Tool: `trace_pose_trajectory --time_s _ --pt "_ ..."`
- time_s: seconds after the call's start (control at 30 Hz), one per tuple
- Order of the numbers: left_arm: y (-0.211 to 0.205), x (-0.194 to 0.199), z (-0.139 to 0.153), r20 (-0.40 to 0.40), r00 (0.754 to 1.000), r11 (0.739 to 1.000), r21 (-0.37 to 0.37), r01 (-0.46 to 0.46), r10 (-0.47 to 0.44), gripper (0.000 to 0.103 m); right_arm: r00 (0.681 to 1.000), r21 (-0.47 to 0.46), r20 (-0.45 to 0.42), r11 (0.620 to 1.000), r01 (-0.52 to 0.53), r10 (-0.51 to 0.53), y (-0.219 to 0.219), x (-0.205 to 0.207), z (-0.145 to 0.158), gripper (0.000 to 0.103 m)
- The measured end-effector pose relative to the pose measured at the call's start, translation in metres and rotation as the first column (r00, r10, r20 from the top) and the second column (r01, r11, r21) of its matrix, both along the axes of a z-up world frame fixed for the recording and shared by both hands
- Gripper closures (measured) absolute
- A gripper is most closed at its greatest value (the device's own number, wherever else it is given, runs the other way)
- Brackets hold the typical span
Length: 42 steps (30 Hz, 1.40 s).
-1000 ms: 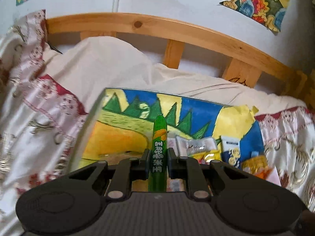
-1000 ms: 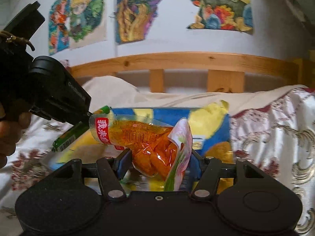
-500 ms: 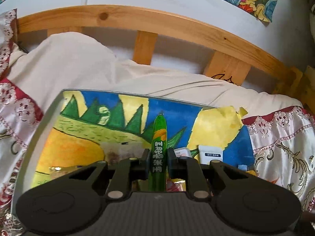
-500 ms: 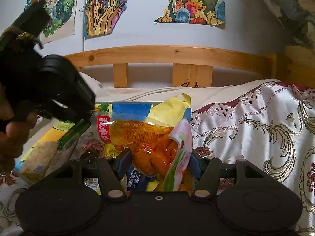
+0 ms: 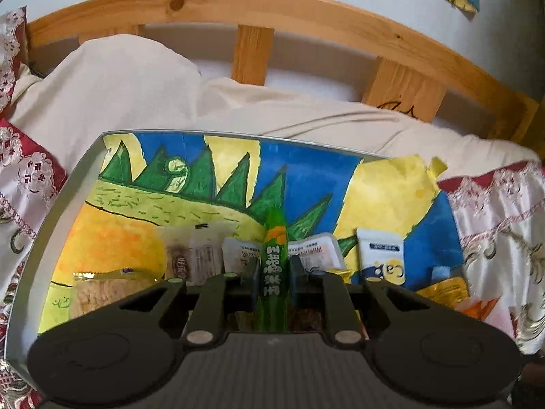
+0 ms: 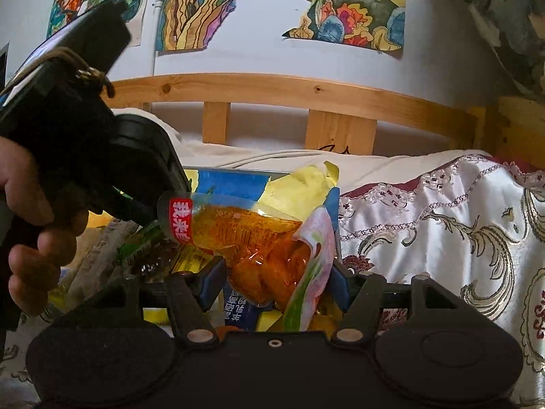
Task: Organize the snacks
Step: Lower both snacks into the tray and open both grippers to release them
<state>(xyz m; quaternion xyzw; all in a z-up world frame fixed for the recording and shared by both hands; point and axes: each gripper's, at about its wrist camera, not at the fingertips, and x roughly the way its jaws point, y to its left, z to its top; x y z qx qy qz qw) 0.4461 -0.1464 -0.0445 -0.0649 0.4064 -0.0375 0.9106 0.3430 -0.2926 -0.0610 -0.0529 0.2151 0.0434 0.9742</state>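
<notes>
Delivery step: the left gripper (image 5: 274, 277) has its jaws clamped on a green snack stick (image 5: 273, 266), low centre above the tray (image 5: 44, 238). The right gripper (image 6: 276, 274), jaws just widening, cradles an orange snack bag (image 6: 252, 238) at centre frame; next it should let go over the tray.

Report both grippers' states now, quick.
Left gripper: shut on the green snack stick.
Right gripper: jaws have just been opening, the orange snack packet still between them and touching both pads.
</notes>
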Motion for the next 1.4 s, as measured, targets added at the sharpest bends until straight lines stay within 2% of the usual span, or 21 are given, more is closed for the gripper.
trace_pose_trajectory --time_s 0.23,0.37,0.5,0.67,0.83,1.0,1.07,1.17,1.4 --pt "0.001 -0.001 0.002 0.004 1.0 1.0 0.001 0.003 -0.003 0.081 1.0 -0.024 0.0 1.0 -0.01 0.01 0.004 0.0 -0.002 0.03" --pt "0.003 -0.003 0.002 0.01 1.0 1.0 -0.007 0.005 -0.005 0.07 1.0 -0.026 0.002 1.0 -0.009 0.009 0.004 0.0 -0.003 0.027" --pt "0.003 -0.005 0.005 0.018 1.0 1.0 -0.006 0.014 -0.014 0.066 1.0 -0.025 0.003 1.0 -0.009 0.009 0.004 0.0 -0.003 0.024" --pt "0.004 -0.01 0.01 0.047 0.999 1.0 0.002 0.008 -0.008 0.045 1.0 -0.02 0.012 1.0 -0.015 0.015 0.004 -0.001 -0.002 0.019" --pt "0.007 -0.015 0.015 0.076 0.997 1.0 -0.015 0.016 -0.015 0.032 0.999 -0.013 0.031 1.0 -0.019 0.019 0.004 -0.003 0.001 0.016" --pt "0.013 -0.021 0.021 0.101 0.995 1.0 -0.01 0.003 -0.002 0.026 0.999 -0.009 0.045 1.0 -0.014 0.015 0.004 -0.004 0.006 0.015" --pt "0.016 -0.024 0.024 0.114 0.993 1.0 -0.008 -0.007 0.008 0.021 0.999 -0.001 0.05 1.0 -0.01 0.01 0.003 -0.005 0.008 0.014" --pt "0.023 -0.03 0.028 0.136 0.99 1.0 -0.011 -0.026 0.027 0.018 0.998 0.011 0.063 1.0 0.002 -0.002 0.001 -0.006 0.012 0.013" --pt "0.043 -0.055 0.042 0.204 0.976 0.997 -0.034 -0.076 0.081 0.009 0.992 0.06 0.115 0.998 0.035 -0.041 -0.008 -0.012 0.028 0.01"
